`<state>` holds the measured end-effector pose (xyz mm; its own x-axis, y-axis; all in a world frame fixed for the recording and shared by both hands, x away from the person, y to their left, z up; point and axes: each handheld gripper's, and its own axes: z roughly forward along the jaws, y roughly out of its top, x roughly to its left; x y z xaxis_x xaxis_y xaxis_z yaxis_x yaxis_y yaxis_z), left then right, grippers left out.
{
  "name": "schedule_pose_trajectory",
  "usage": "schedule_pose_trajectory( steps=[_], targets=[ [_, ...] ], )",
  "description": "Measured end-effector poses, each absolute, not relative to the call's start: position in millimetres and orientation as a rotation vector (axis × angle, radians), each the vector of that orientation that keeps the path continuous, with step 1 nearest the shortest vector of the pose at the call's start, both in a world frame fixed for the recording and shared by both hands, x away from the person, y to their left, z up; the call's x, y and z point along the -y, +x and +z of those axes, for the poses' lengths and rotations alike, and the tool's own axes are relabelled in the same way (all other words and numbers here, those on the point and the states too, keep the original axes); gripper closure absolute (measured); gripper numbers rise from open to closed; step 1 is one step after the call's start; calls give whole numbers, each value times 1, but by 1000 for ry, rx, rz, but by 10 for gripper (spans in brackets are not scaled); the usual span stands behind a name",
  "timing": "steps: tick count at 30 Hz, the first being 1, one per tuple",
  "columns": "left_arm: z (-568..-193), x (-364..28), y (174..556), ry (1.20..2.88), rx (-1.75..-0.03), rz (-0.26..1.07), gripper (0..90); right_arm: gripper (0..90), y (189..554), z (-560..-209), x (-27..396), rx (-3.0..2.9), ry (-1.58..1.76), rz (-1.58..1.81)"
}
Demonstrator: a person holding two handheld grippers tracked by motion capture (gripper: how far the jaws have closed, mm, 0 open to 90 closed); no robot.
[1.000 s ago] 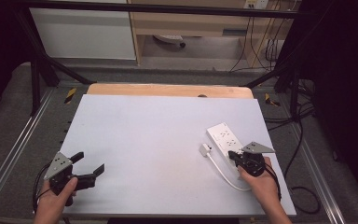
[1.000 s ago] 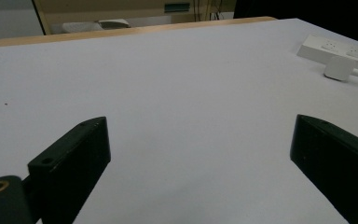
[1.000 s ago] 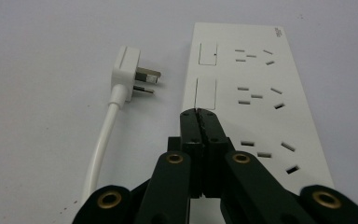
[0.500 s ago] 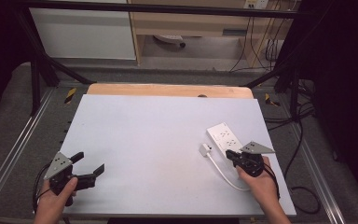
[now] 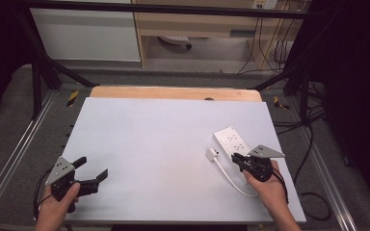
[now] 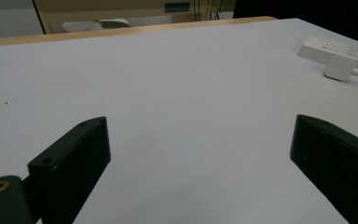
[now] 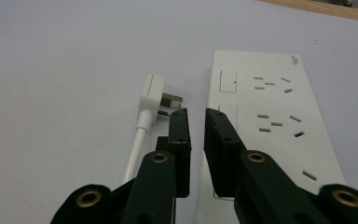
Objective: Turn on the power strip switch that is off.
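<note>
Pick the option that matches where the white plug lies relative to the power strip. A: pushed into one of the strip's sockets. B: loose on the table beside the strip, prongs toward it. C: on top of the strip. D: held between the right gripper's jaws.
B: the white plug lies flat on the table beside the power strip, prongs toward its side, in no socket.

I could read no text anywhere. The white power strip [image 7: 270, 121] beside my right gripper [image 7: 196, 119] carried a small grey mark at its far corner, too small to make out, and the plug [image 7: 151, 95] and the table [image 5: 164, 139] bore no lettering I could see.
</note>
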<state>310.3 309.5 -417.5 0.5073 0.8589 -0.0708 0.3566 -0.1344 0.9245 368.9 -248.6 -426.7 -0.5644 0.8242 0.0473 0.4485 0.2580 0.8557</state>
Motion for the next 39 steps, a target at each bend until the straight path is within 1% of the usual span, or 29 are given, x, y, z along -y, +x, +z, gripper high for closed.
schedule_pose_trajectory(
  steps=[11, 25, 33, 39],
  targets=[
    [-418, -309, 310, 1717, -1036, 607, 49, 752, 369, -425, 250, -2108, 1162, 1258],
    [-418, -309, 310, 1717, -1035, 607, 49, 596, 368, -420, 250, -2066, 1156, 1321],
    [-418, -309, 310, 1717, -1036, 606, 49, 489, 368, -416, 251, -2028, 1153, 1354],
    [-418, -310, 310, 1709, -1039, 607, 49, 388, 368, -415, 252, -1996, 1164, 1367]
  ],
)
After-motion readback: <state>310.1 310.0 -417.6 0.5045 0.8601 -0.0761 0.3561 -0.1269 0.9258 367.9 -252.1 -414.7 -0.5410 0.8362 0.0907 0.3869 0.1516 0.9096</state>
